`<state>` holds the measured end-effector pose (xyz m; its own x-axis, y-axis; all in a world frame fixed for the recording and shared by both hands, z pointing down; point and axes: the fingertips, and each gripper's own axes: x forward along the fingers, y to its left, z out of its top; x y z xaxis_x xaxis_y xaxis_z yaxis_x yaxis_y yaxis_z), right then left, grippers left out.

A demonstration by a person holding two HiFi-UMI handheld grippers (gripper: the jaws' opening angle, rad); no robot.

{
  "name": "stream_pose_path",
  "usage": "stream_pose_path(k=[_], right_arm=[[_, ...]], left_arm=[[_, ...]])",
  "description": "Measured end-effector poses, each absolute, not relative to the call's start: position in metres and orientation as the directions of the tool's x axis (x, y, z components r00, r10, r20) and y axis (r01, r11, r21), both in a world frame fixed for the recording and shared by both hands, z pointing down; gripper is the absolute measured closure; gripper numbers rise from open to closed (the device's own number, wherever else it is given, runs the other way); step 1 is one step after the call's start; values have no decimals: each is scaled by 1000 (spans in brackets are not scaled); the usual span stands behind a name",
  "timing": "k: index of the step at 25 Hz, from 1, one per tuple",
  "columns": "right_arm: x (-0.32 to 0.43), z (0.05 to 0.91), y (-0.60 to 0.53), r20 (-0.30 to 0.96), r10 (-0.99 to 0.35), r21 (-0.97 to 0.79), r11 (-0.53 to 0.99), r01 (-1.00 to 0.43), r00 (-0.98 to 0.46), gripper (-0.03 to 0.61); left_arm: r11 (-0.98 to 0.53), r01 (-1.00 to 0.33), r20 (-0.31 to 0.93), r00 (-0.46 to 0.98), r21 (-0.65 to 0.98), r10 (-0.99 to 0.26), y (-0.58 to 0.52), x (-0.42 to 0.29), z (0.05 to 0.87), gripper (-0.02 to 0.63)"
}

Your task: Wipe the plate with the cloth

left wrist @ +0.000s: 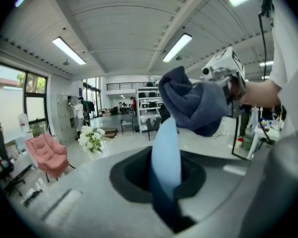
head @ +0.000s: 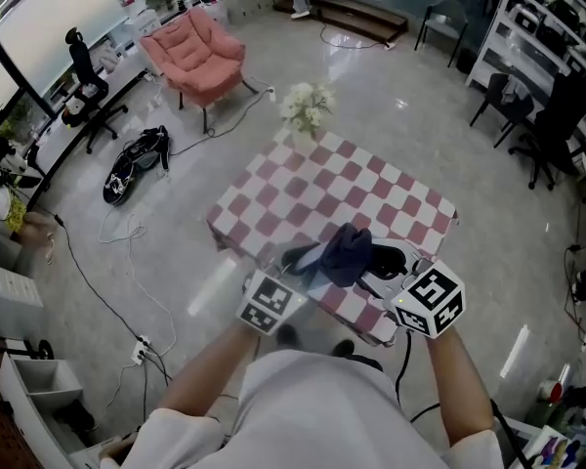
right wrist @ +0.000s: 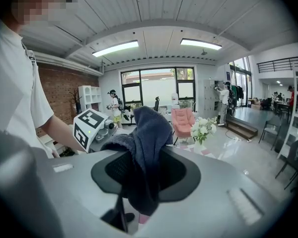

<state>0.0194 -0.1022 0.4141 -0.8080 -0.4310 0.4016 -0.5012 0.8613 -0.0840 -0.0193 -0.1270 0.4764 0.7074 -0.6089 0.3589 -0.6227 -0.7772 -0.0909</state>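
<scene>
Over the near edge of the checkered table (head: 303, 189), both grippers are held up and meet. My left gripper (head: 291, 274) is shut on a light blue plate (head: 309, 259), which stands edge-on between the jaws in the left gripper view (left wrist: 165, 157). My right gripper (head: 383, 267) is shut on a dark blue cloth (head: 348, 252). The cloth (left wrist: 193, 103) is bunched against the plate's upper edge. In the right gripper view the cloth (right wrist: 145, 143) hangs out of the jaws and hides the plate, with the left gripper's marker cube (right wrist: 89, 129) just behind it.
A vase of white flowers (head: 308, 107) stands at the table's far corner. A pink armchair (head: 195, 52) and cables (head: 127, 228) are on the floor to the left. Black chairs (head: 537, 135) and shelving stand to the right.
</scene>
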Motion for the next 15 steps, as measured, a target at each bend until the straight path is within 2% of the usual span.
stream_pose_path(k=[7, 15], right_arm=[[9, 406, -101, 395, -421, -115, 859, -498, -817, 446], [-10, 417, -96, 406, -359, -229, 850, -473, -841, 446]], left_arm=[[-789, -547, 413, 673, -280, -614, -111, -9, 484, 577], [-768, -468, 448, 627, -438, -637, -105, -5, 491, 577]])
